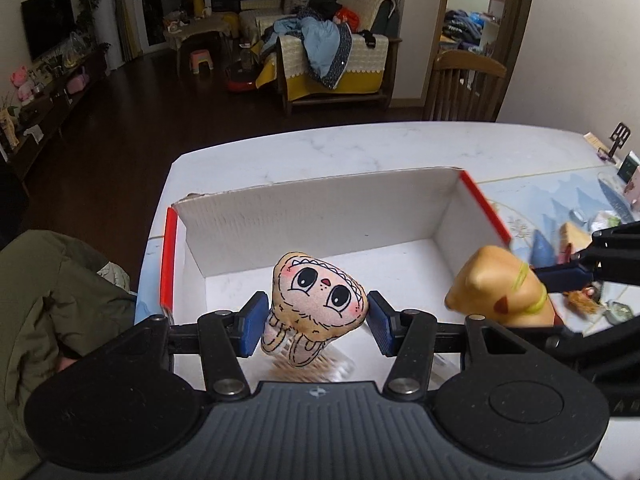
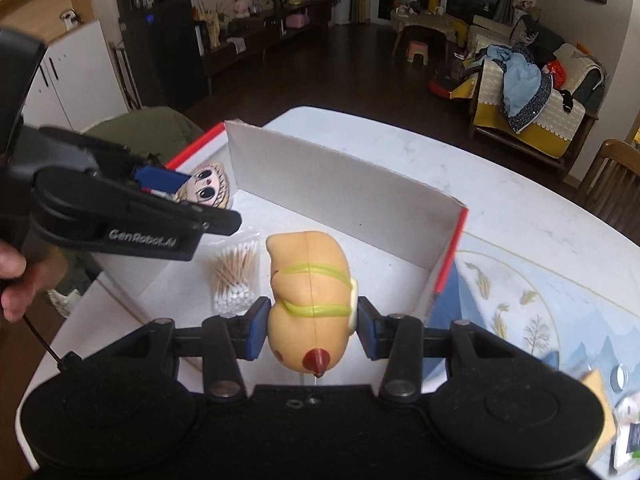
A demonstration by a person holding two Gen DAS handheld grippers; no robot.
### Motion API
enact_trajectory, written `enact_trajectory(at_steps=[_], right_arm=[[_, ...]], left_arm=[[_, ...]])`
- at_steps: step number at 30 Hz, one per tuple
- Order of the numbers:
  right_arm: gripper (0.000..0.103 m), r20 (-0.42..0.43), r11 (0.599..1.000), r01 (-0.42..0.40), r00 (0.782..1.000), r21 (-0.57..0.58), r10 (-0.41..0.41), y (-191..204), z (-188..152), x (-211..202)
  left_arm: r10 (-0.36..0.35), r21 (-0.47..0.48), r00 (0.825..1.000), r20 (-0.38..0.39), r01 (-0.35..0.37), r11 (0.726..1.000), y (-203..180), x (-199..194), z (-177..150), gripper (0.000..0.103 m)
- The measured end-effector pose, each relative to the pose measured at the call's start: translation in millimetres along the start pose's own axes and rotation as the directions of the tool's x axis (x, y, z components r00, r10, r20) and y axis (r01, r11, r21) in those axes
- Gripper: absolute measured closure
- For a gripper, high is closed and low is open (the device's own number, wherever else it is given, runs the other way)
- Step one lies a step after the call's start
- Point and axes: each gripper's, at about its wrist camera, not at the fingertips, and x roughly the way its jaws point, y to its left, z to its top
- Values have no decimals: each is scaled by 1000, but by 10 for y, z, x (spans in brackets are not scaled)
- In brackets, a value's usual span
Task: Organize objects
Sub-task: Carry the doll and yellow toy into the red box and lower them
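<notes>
My left claw [image 1: 318, 322] pinches a small plush doll [image 1: 318, 304], its blue pads pressed to either side of the flat, big-eyed face, holding it above the open white cardboard box [image 1: 320, 216]. My right claw [image 2: 310, 330] grips a tan rubber toy figure [image 2: 310, 300] with yellow-green bands, clamped at its waist and hanging over the same box. In the left view, that toy [image 1: 500, 292] sits just beside the doll, toward the box's red-edged right wall. Beneath both claws, on the box floor, lies a clear packet of cotton swabs [image 2: 236, 276]. The box stands near the table's [image 1: 360, 148] left edge, its tall far wall upright, with bare white marble-patterned surface beyond it up to the far edge. Toward the table's right side, a blue illustrated mat [image 2: 532, 312] carries a blurred scatter of small items. A hand [image 2: 16, 276] holds the left claw's handle at the left of the right view. An olive jacket [image 1: 48, 292] hangs off the table's left edge. Beyond, a dark floor runs to a sofa [image 1: 332, 48] piled with clothes.
</notes>
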Motion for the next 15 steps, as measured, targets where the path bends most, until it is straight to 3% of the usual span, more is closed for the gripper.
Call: enact_trajectory(at_steps=[15], right_arm=[[59,-124,999,32,992,-17,-34,176,-20,631]], left_arm=[[40,92,988,-148,-27,995,46,799,158,50]])
